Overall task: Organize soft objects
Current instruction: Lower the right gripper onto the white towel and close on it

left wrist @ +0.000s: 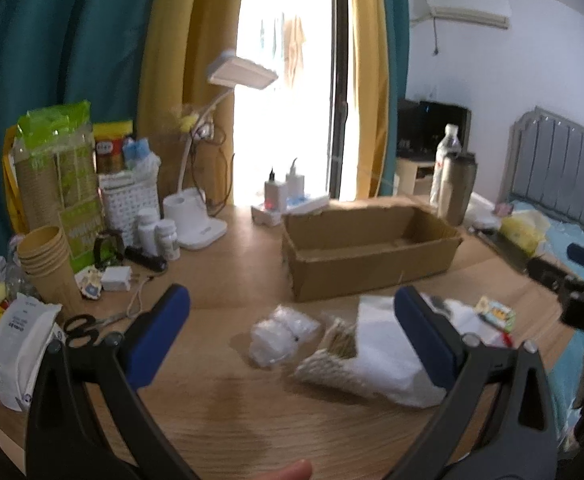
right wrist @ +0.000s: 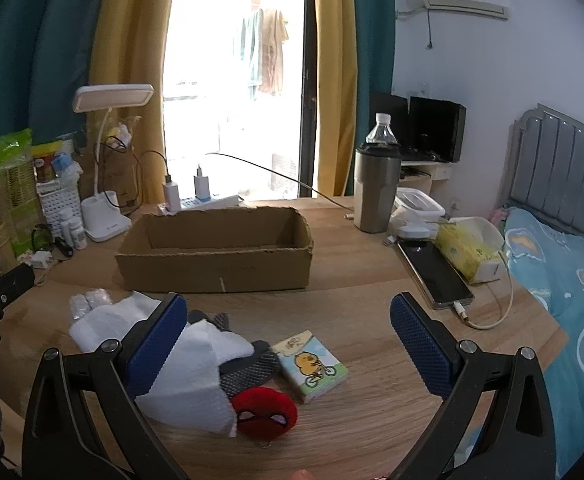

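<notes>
An open cardboard box (left wrist: 368, 256) (right wrist: 215, 256) sits mid-table, nothing visible inside. In front of it lies a heap of soft things: a crumpled clear plastic bag (left wrist: 281, 336) (right wrist: 89, 300), a white cloth (left wrist: 388, 356) (right wrist: 195, 376), a beige knitted piece (left wrist: 332, 360), a grey mesh item (right wrist: 247, 368), a red plush ball with a spider-mask face (right wrist: 265, 412) and a tissue pack with a cartoon chick (right wrist: 310, 364) (left wrist: 496, 314). My left gripper (left wrist: 292, 312) hovers open above the heap. My right gripper (right wrist: 287, 312) is open over the tissue pack and holds nothing.
Stacked paper cups (left wrist: 45, 256), bottles, a white lamp base (left wrist: 195, 220), scissors (left wrist: 81, 328) and a wet-wipe pack (left wrist: 17, 344) crowd the left. A steel tumbler (right wrist: 376, 192), a phone on a cable (right wrist: 436, 276) and a yellow tissue box (right wrist: 468, 252) stand right, beside the bed (right wrist: 564, 280).
</notes>
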Motion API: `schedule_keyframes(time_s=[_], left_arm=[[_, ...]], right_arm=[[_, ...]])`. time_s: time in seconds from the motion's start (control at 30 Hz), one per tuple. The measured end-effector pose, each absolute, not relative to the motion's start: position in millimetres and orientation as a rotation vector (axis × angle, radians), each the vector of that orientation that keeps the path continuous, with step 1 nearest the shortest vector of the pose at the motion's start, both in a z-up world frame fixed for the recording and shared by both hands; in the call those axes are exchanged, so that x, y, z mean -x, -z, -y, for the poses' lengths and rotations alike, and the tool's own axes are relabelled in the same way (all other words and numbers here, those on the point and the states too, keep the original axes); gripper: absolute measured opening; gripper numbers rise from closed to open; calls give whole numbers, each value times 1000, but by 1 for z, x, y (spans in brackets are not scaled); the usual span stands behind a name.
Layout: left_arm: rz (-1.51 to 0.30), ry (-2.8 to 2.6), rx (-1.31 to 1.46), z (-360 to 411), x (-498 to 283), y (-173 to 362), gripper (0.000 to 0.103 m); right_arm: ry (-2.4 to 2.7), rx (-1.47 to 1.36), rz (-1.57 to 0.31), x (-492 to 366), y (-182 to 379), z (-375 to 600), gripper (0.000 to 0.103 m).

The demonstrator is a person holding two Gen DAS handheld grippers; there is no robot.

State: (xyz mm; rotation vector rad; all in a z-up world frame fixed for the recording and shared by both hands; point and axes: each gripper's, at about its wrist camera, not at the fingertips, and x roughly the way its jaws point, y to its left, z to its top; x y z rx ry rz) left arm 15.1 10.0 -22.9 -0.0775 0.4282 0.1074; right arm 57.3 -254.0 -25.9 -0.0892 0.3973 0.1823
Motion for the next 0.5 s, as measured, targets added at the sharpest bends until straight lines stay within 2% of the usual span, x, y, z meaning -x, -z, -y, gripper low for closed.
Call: schedule_keyframes(time_s=[0.33, 0.5], left_arm=[[-562, -114, 74, -29, -51, 60, 103], [-593, -60, 58, -11, -54, 68, 103]], right_arm=[[-138, 89, -443, -81, 46, 268, 103], [-146, 80, -468, -86, 55, 274, 103]])
